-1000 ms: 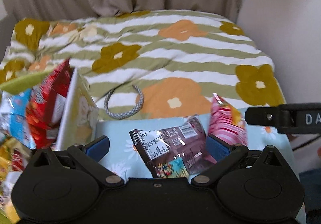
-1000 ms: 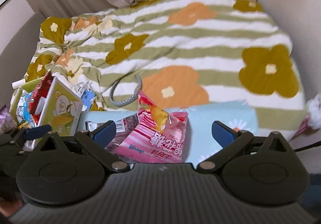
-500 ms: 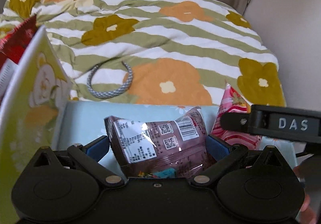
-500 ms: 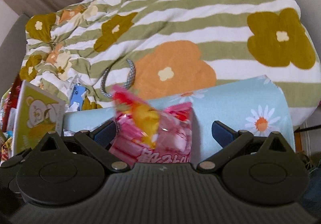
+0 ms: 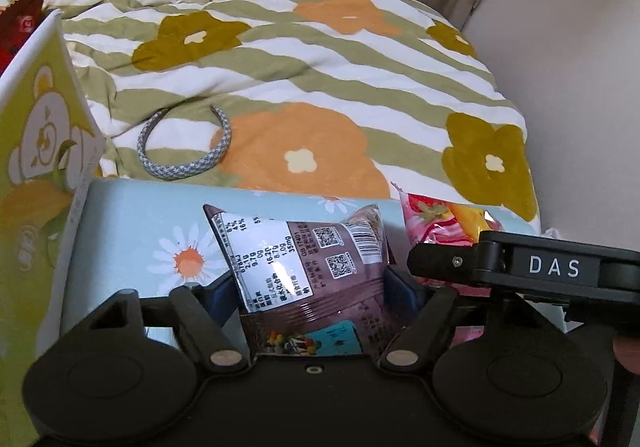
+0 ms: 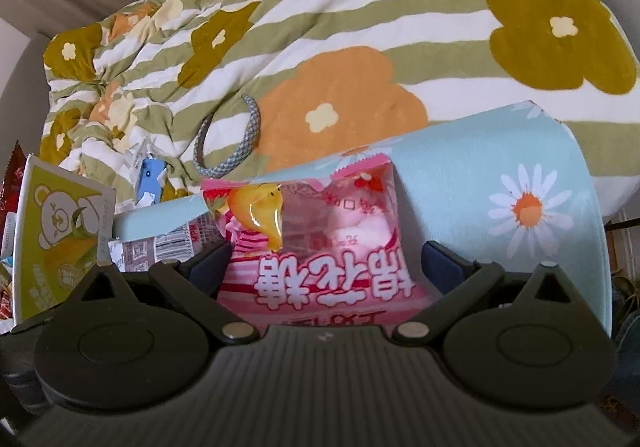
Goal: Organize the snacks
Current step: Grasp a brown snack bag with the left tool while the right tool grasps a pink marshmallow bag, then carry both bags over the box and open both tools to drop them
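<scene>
A brown snack bag (image 5: 312,279) with a white label lies on the light blue daisy pillow (image 5: 160,223). My left gripper (image 5: 310,287) has closed its jaws against the bag's two sides. A pink marshmallow bag (image 6: 316,247) lies on the same pillow (image 6: 520,183), to the right of the brown bag (image 6: 168,247). My right gripper (image 6: 324,259) is open, one finger on each side of the pink bag with gaps showing. The pink bag (image 5: 440,223) and the right gripper's side (image 5: 552,267) show at the right of the left wrist view.
A green box with a bear (image 5: 40,167) stands at the left, also in the right wrist view (image 6: 60,239), with red snack bags (image 5: 16,27) behind it. A grey woven headband (image 5: 188,151) lies on the flowered quilt (image 5: 320,67). A wall (image 5: 580,47) is at the right.
Both grippers have moved forward and down onto the pillow. The left jaws have narrowed onto the brown bag. The pink bag now sits between the right fingers.
</scene>
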Available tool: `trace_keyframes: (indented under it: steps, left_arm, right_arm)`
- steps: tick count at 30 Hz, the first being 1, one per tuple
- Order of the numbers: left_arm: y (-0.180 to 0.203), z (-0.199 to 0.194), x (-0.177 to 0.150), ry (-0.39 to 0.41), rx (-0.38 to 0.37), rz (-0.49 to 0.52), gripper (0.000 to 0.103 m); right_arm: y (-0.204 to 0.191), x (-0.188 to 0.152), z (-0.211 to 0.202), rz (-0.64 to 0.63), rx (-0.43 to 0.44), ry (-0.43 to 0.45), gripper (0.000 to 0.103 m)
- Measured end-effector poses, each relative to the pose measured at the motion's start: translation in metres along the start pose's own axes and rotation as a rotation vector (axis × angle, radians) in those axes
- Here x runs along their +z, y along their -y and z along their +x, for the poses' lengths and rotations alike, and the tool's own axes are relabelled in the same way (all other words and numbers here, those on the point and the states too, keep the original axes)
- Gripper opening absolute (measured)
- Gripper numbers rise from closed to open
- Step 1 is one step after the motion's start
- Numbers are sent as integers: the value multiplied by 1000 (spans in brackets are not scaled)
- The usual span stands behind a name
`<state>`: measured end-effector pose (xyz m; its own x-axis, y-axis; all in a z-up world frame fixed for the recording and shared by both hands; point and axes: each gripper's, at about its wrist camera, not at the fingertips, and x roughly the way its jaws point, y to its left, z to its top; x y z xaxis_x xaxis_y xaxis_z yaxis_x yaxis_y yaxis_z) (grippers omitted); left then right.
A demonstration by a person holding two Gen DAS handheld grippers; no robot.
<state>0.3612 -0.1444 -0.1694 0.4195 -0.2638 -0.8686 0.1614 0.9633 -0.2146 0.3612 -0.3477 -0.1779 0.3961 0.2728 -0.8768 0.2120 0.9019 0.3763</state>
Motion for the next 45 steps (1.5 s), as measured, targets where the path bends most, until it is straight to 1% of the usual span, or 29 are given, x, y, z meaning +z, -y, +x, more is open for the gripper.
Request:
trace_keyframes:
  steps: [2,5,8,11,12,13,16,21,25,28,32,35,40,45]
  left_arm:
    - [1,-4,-1,4,1,2,74]
    - [0,-13,-3,26,38,15,72]
    - [-5,-22,-6,40,50,2,70]
    - [-9,-30,-8,57,75,5,68]
    - [-10,-31,-9,60,77,4,68]
    - [-11,-32,-10,62,76,0,67]
    - [-13,-37,-14,74,69,-7,65]
    - [-11,-54,-18,115,58,0,64]
    - [-6,-79,-19,166,51,11,64]
    - [-2,-108,-19,225,47,18,63]
    - [-3,-153,-18,311,56,24,62]
    - [-12,-188,-18,380,68,27,62]
    - [-43,-239,-16,472,91,12,62]
    - [-88,-267,-13,507,128,-12,62]
  right_arm:
    - [2,-1,0,-8,1,-1,103]
    - [2,-1,0,-25,0,-7,103]
    - [-1,-2,3,-48,2,-20,103]
    - [-7,-4,3,-105,-20,-16,103]
    - [-9,-5,3,-125,-24,-15,99]
    - [-10,-6,3,-139,-22,-17,94]
    - [-13,-10,-1,-161,-24,-15,88]
    - [-15,-16,-17,-163,-15,15,87]
    - [-25,-18,-40,-196,-14,59,87]
    - [-40,-22,-62,-241,-12,102,87]
    - [-67,-27,-97,-294,23,157,87]
    - [-91,-31,-121,-326,54,201,87]
    - [-141,-39,-151,-362,98,264,87]
    - [-194,-50,-160,-385,142,293,87]
